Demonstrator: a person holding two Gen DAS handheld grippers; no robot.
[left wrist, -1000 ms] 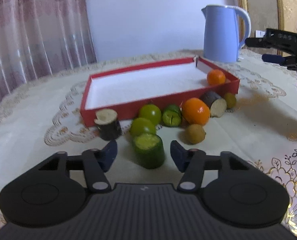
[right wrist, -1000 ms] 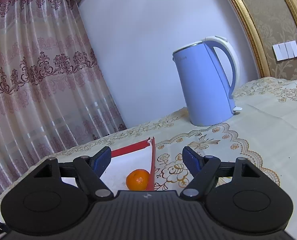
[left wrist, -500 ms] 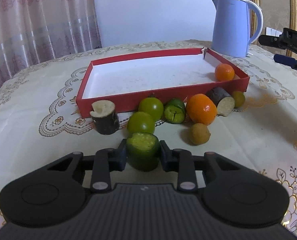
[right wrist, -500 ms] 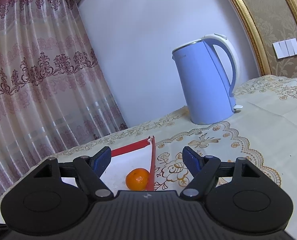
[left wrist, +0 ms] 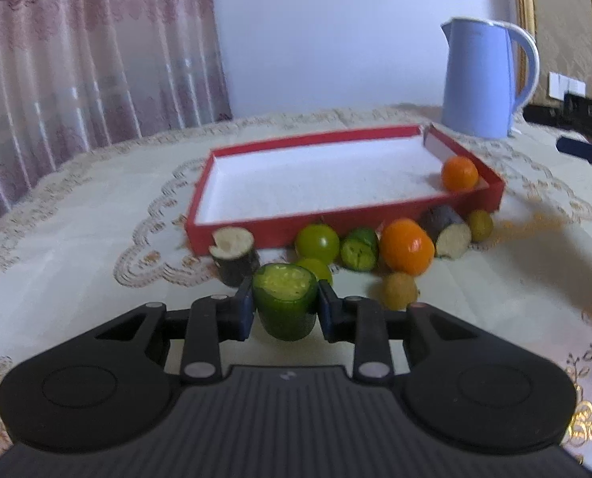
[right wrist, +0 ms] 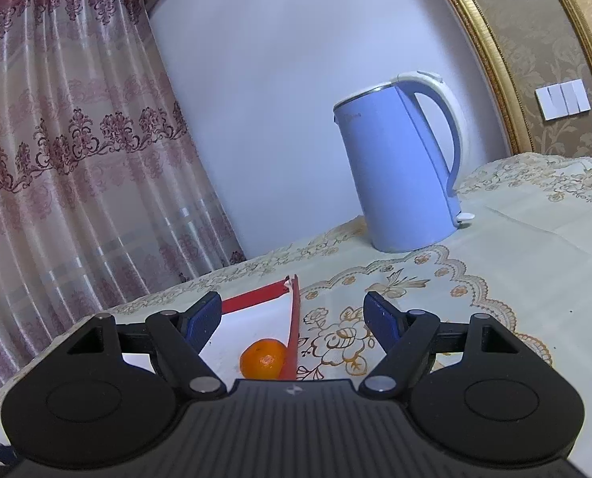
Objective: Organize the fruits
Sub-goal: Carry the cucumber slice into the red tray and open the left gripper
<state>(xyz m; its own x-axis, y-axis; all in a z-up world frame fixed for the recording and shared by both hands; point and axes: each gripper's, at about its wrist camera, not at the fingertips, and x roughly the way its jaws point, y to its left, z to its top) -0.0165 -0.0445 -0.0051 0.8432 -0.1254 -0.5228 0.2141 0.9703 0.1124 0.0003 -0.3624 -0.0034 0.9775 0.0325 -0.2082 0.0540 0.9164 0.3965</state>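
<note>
My left gripper (left wrist: 284, 307) is shut on a green cucumber chunk (left wrist: 284, 302) and holds it above the tablecloth. Ahead lies a red tray (left wrist: 256, 231) with a white floor and one small orange (left wrist: 459, 173) in its right corner. In front of the tray lie two green tomatoes (left wrist: 317, 241), another cucumber piece (left wrist: 359, 253), a big orange (left wrist: 406, 245), a kiwi (left wrist: 399, 294), two dark cut pieces (left wrist: 234, 255) and a small yellow-green fruit (left wrist: 480, 225). My right gripper (right wrist: 294, 314) is open and empty above the tray's right corner (right wrist: 292, 310), over the small orange (right wrist: 263, 359).
A blue kettle (left wrist: 483, 79) stands behind the tray at the right; it also shows in the right wrist view (right wrist: 399, 167). A curtain (left wrist: 76, 59) hangs at the left. The right gripper's body (left wrist: 575, 119) pokes in at the right edge.
My left gripper closed on the cucumber chunk and lifted it off the cloth. The right gripper stayed almost still and open.
</note>
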